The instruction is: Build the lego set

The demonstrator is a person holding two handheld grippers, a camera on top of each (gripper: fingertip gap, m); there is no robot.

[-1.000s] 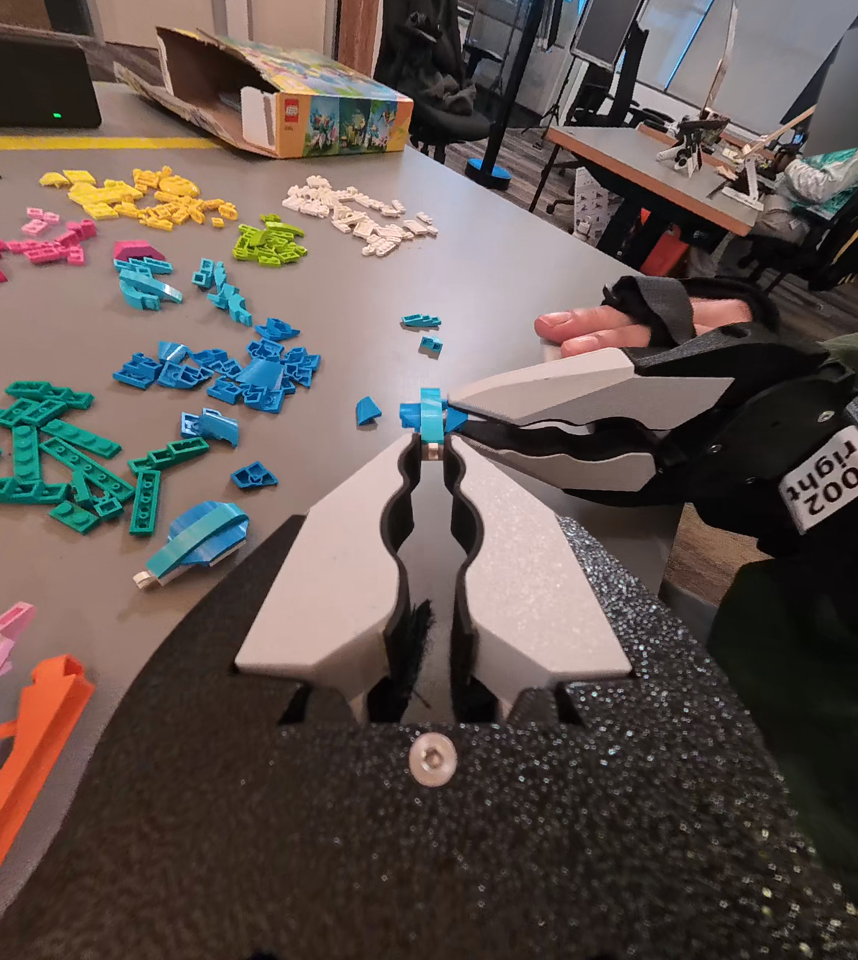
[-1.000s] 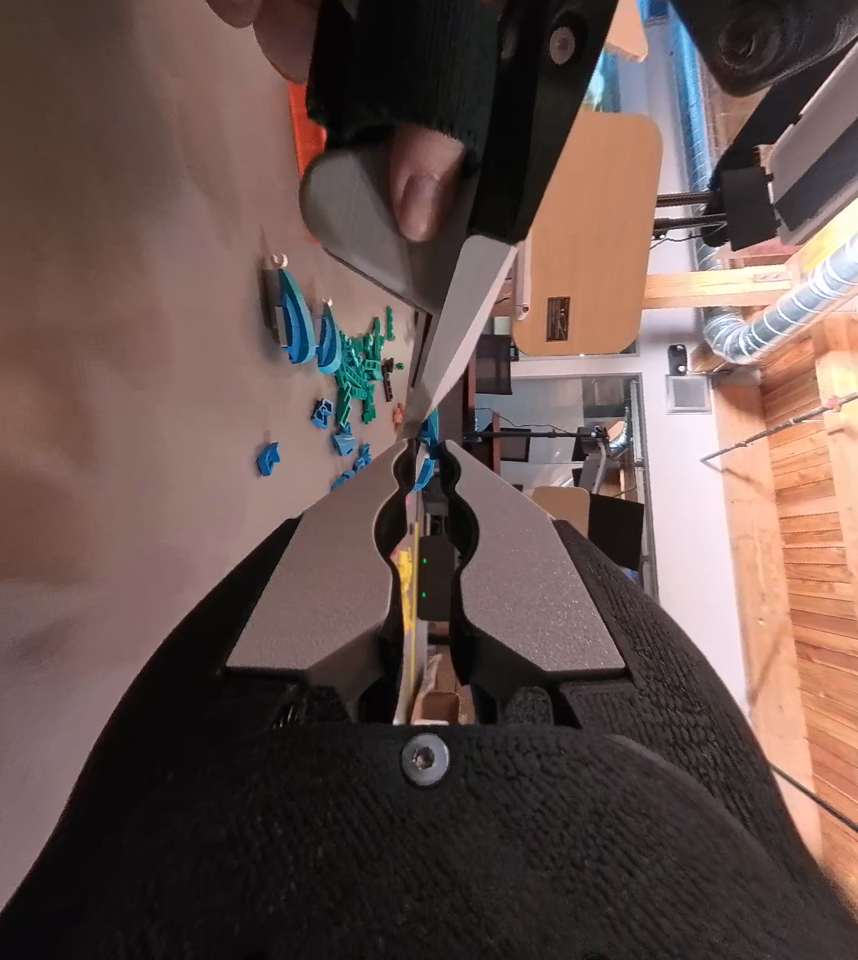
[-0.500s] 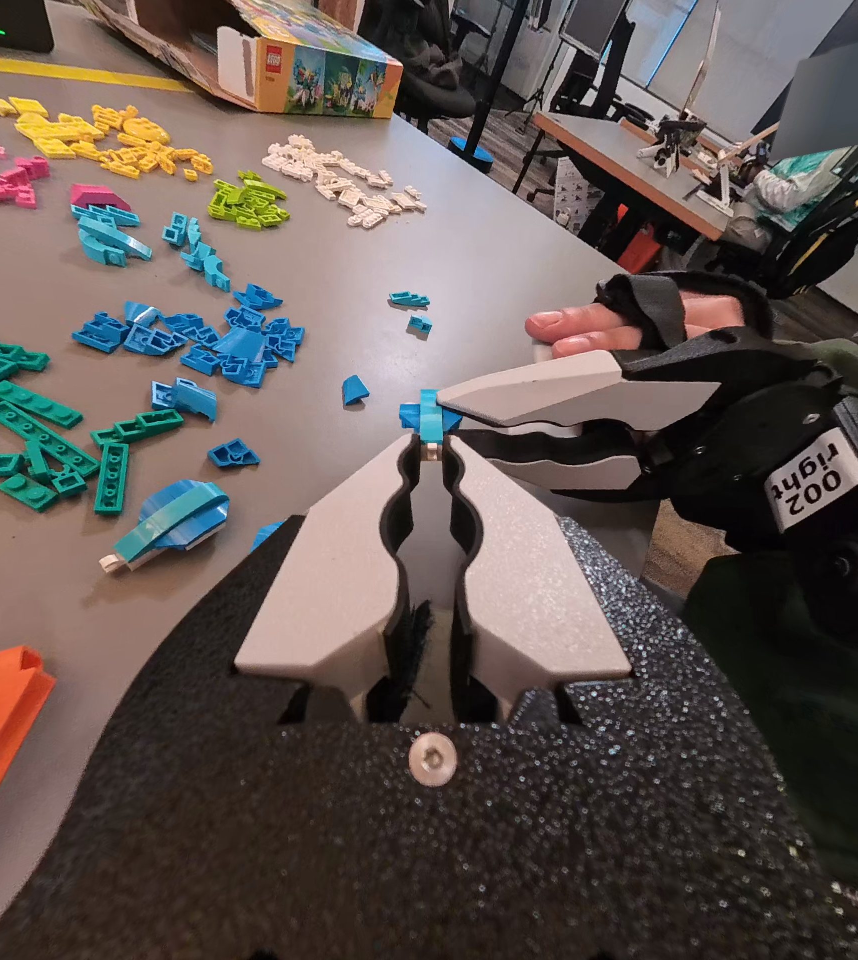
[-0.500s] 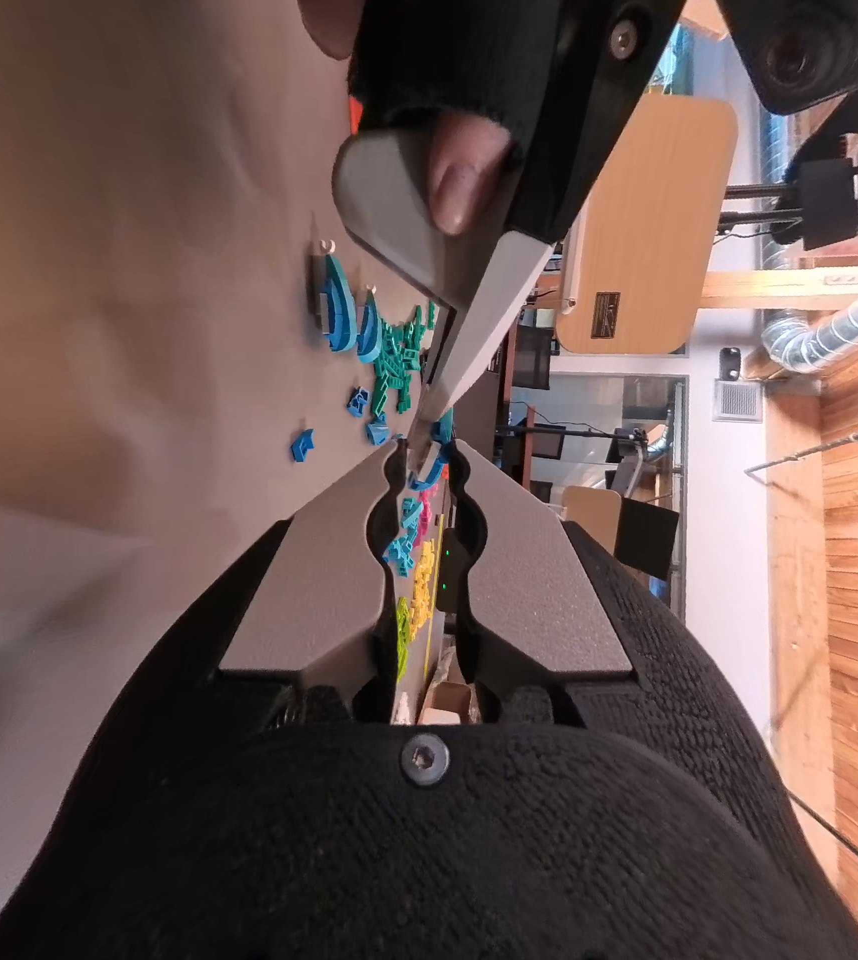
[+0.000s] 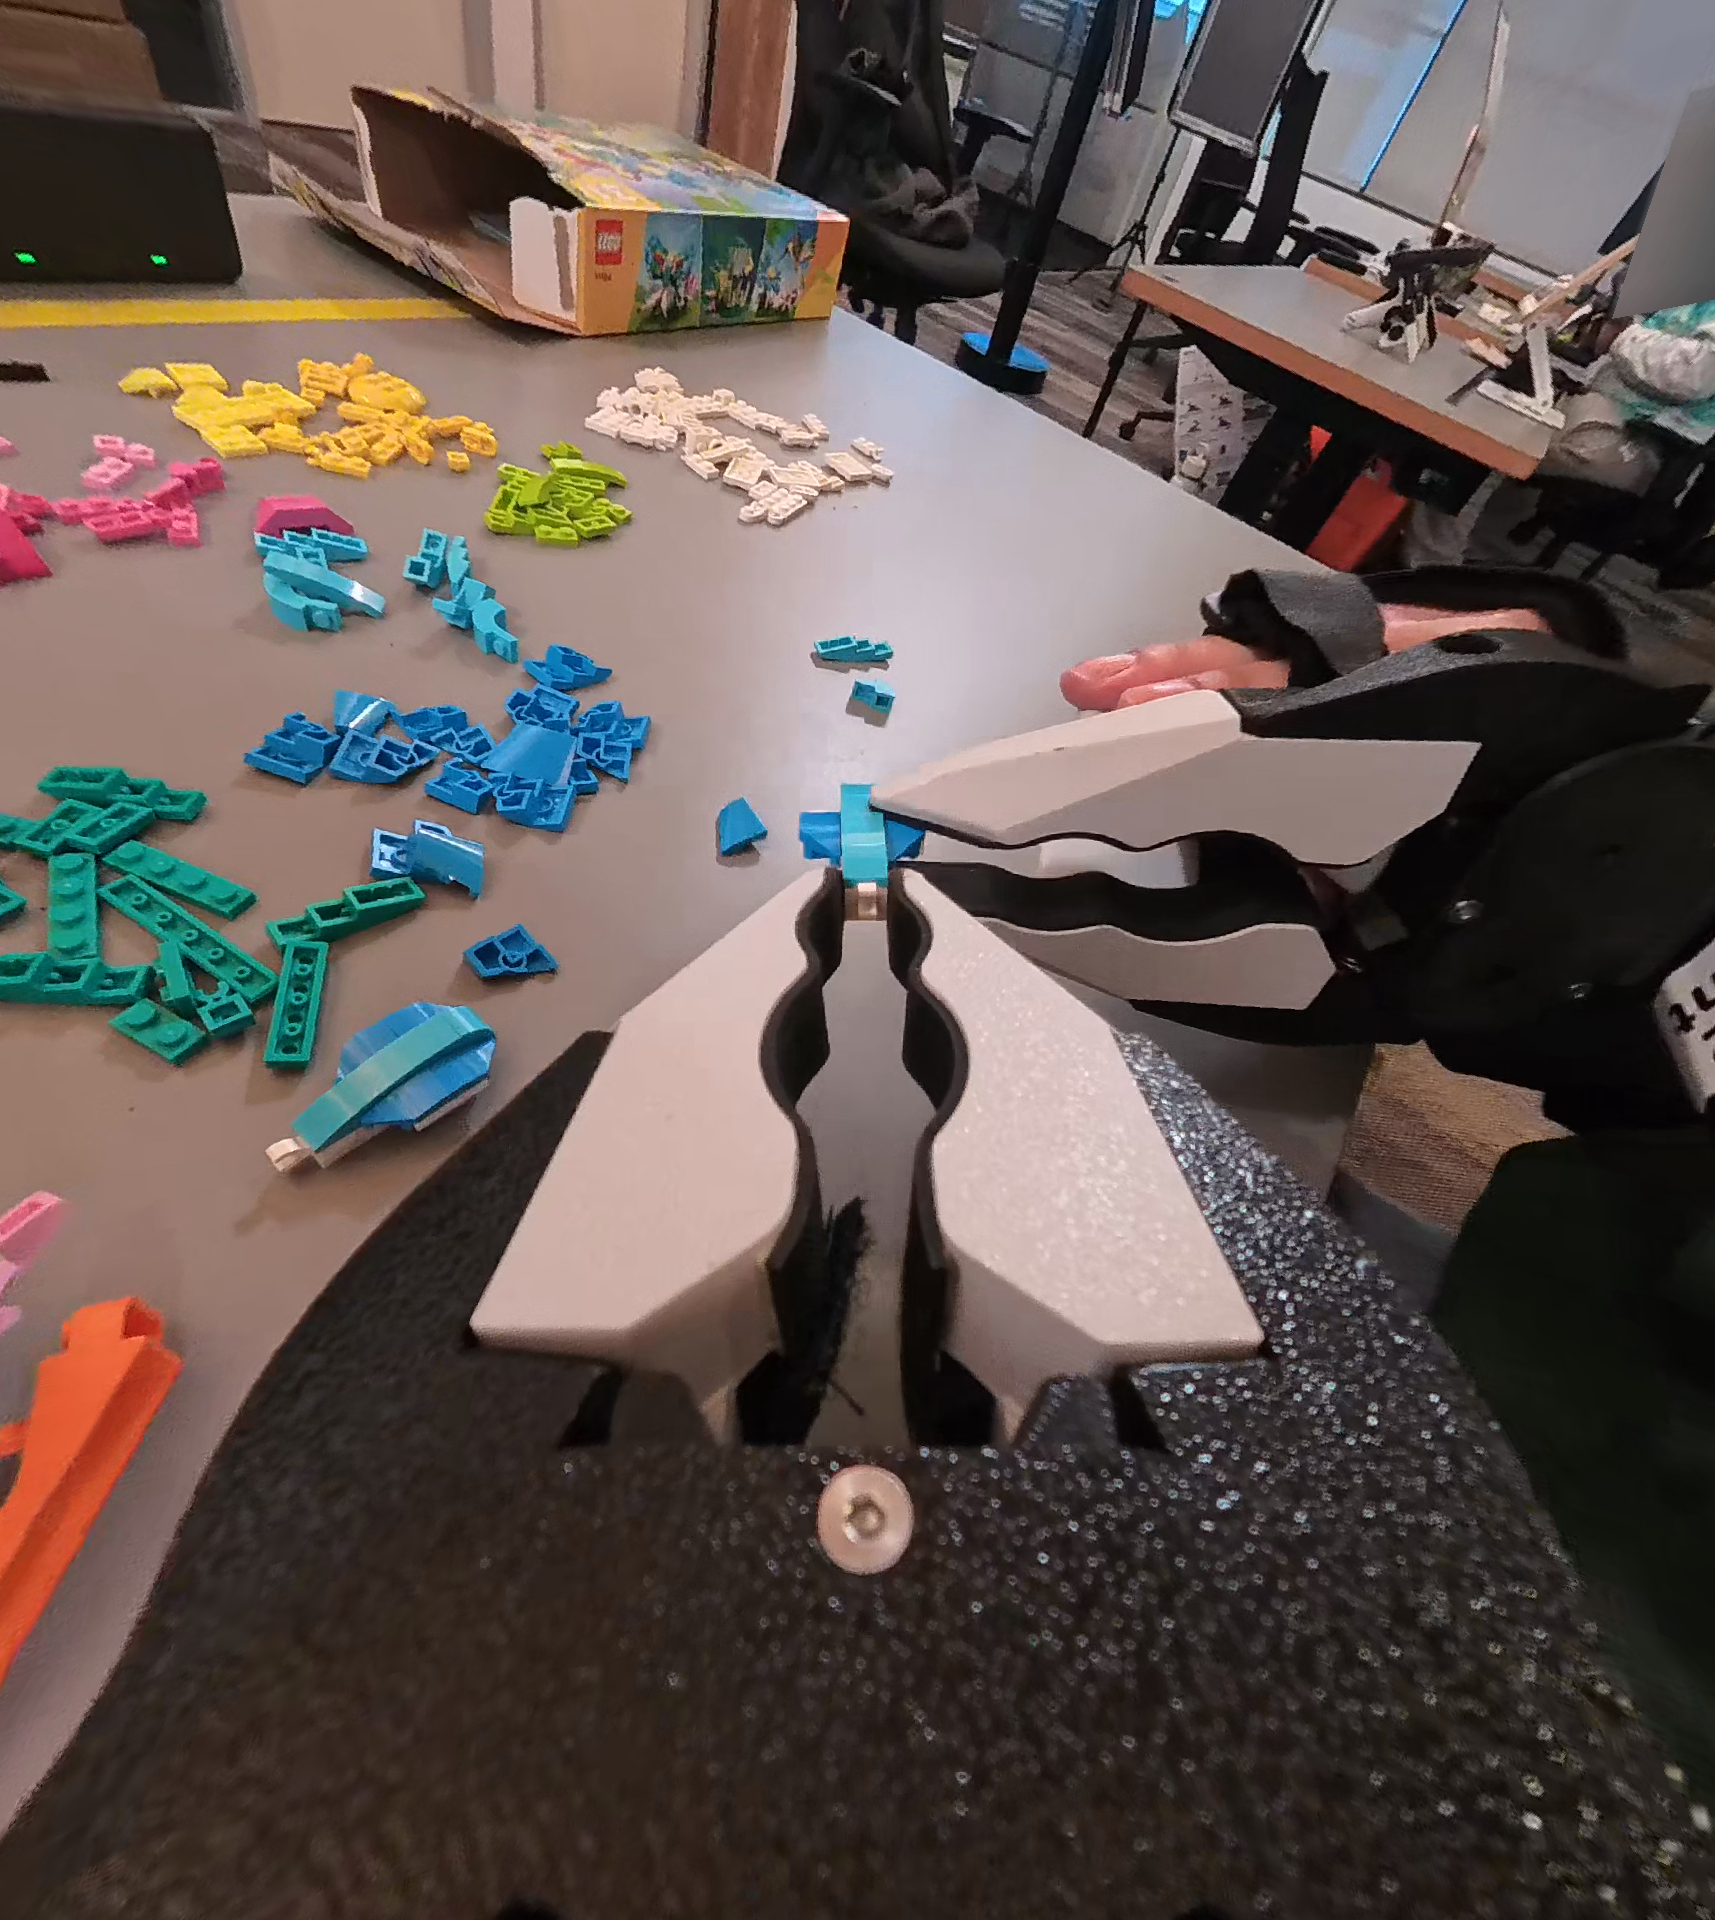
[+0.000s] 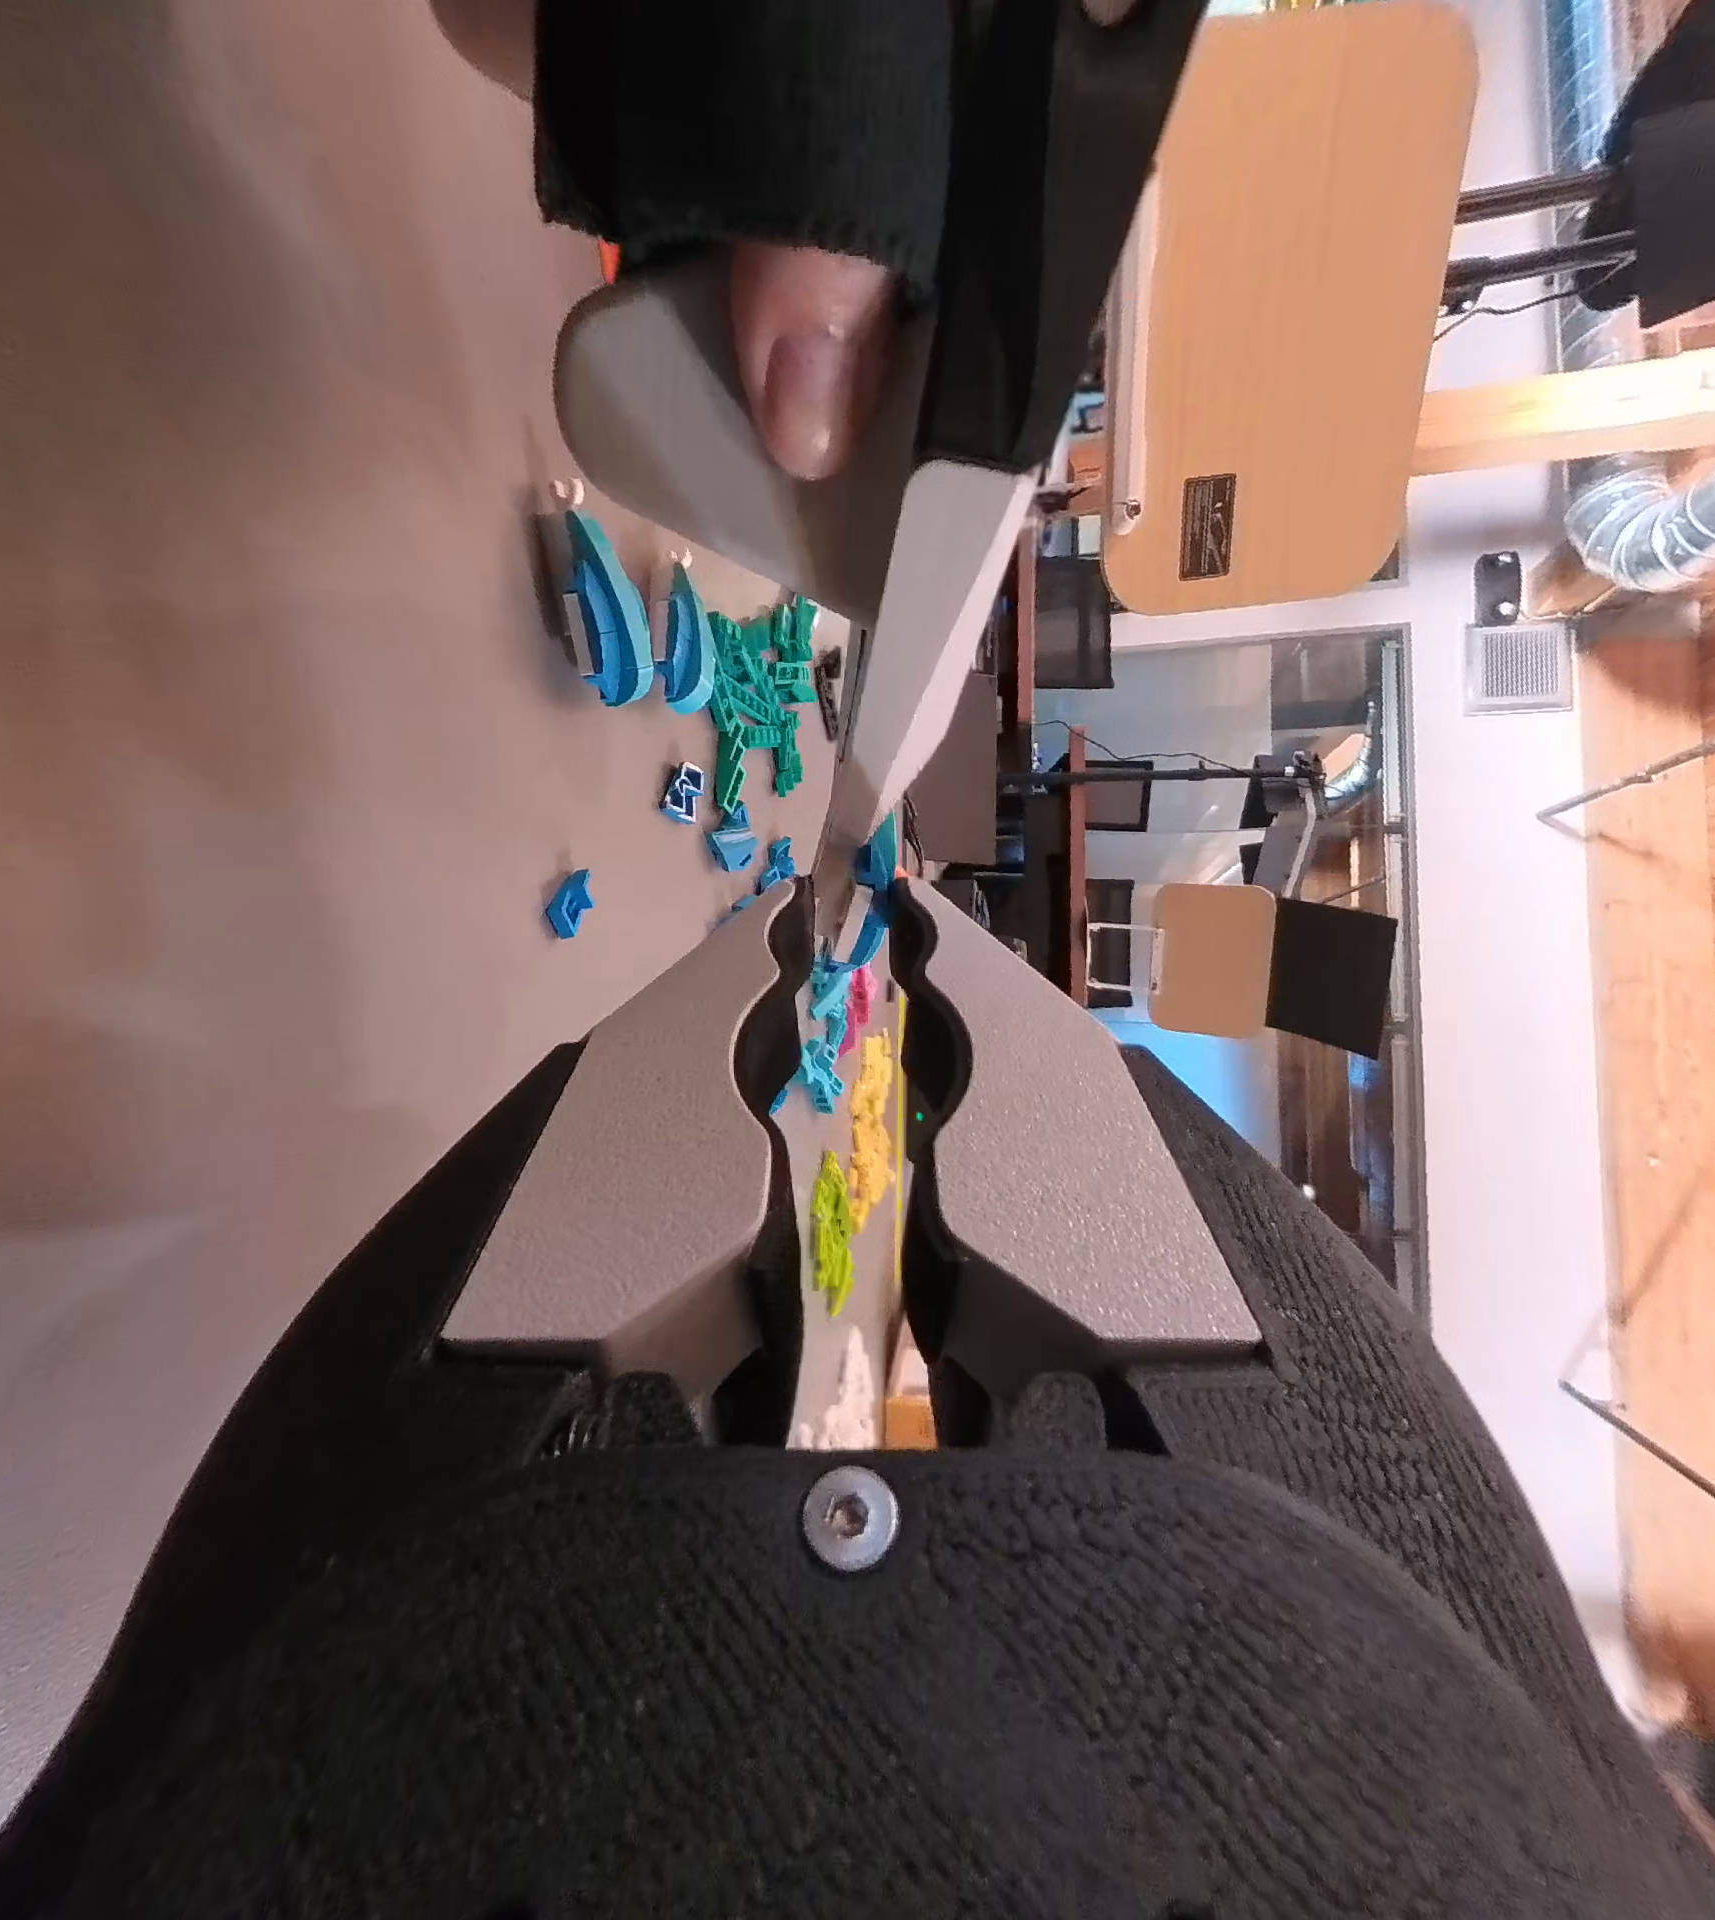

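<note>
A small blue and teal lego assembly (image 5: 858,836) is held just above the grey table (image 5: 988,582). My left gripper (image 5: 861,883) is shut on its near end, where a pale stud shows between the tips. My right gripper (image 5: 897,844) comes in from the right and is shut on the same assembly's blue part. In the right wrist view my right gripper (image 6: 842,899) has the blue piece (image 6: 876,862) and a fingertip of the left gripper (image 6: 920,665) between its tips. A hand grips the left gripper there.
Sorted piles lie on the left: green plates (image 5: 105,914), blue pieces (image 5: 479,748), light blue (image 5: 344,582), pink (image 5: 74,514), yellow (image 5: 313,416), lime (image 5: 557,499), white (image 5: 728,447). A built blue wing (image 5: 396,1081), an orange tool (image 5: 32,1455) and the open box (image 5: 624,249) are also there. The tips of both grippers are at nearly the same place. The built blue wing (image 5: 396,1081) lies around 9 cm away from my left fingertips.
Both grippers stay clamped on the small assembly. The left view dipped toward the table and came back up. The right gripper's tips stand slightly wider apart than a second ago.
</note>
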